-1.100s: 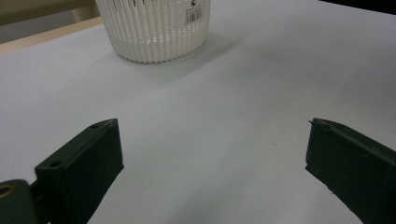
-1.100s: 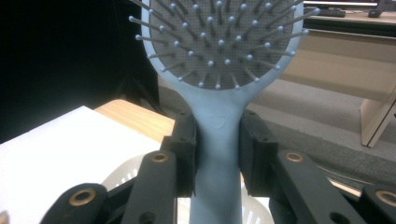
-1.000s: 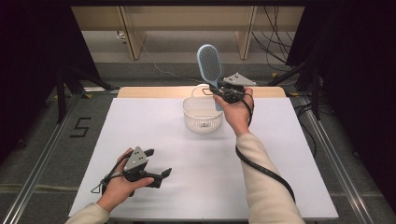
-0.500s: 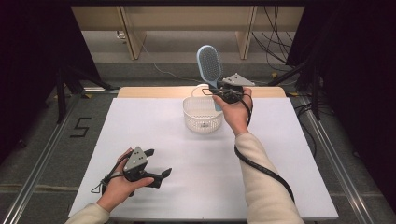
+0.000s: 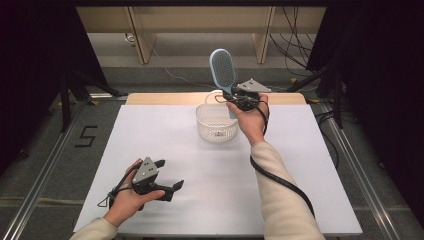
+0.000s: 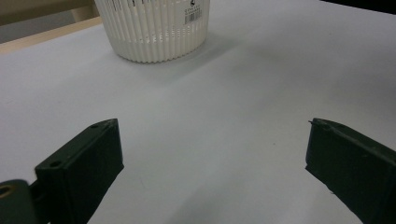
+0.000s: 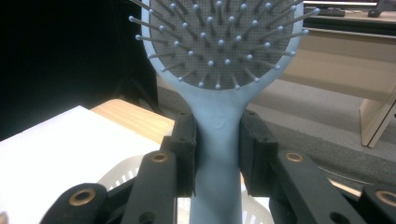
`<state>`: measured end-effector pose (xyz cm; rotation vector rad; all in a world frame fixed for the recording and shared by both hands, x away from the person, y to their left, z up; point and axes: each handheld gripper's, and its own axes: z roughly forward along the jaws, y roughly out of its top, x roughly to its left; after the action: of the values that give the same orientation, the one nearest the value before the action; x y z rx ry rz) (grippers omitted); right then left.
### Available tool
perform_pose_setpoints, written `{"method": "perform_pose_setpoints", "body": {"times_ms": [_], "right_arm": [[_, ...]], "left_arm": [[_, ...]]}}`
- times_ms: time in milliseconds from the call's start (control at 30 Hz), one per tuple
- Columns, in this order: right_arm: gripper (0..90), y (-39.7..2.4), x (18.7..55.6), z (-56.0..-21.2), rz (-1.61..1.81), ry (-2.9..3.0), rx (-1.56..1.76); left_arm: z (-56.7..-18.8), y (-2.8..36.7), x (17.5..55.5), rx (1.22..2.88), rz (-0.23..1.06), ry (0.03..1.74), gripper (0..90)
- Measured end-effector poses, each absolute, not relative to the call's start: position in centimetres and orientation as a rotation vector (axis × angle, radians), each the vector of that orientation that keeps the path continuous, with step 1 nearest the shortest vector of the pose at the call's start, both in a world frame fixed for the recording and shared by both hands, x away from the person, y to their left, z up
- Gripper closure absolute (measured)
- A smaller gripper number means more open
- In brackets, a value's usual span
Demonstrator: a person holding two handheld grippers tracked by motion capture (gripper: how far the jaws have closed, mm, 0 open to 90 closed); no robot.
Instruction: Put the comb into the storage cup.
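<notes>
Two grippers, high view: the right gripper [image 5: 239,101] is raised at the far side of the table [image 5: 310,150], over the far right rim of the white basket [image 5: 216,122].
Hairbrush, high view: a blue hairbrush [image 5: 223,71] stands upright with its head above the right gripper, its handle pinched between the jaws and its lower end reaching down by the basket's rim.
Left gripper, high view: the left gripper [image 5: 167,175] lies low over the near left of the table, well apart from the basket, jaws spread.
Left gripper view: both black jaws stand wide apart over bare white table [image 6: 261,70]; the ribbed basket [image 6: 156,28] sits far ahead, a barcode label on its wall.
Right gripper view: the jaws press on either side of the hairbrush [image 7: 219,121] at the neck just below its bristled head; the basket [image 7: 126,175] shows beneath, the table [image 7: 60,140] to the left.
</notes>
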<state>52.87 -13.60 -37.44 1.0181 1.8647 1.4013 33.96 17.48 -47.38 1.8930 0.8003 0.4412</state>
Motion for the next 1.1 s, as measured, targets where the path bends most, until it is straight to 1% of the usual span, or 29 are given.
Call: {"method": "perform_pose_setpoints", "body": {"times_ms": [1100], "right_arm": [[70.4, -12.84, 53.44, -38.05, 1.389, 1.881, 0.991]], "left_arm": [[-47.4, 17.44, 33.94, 1.891, 0.437, 0.801, 3.2]]}}
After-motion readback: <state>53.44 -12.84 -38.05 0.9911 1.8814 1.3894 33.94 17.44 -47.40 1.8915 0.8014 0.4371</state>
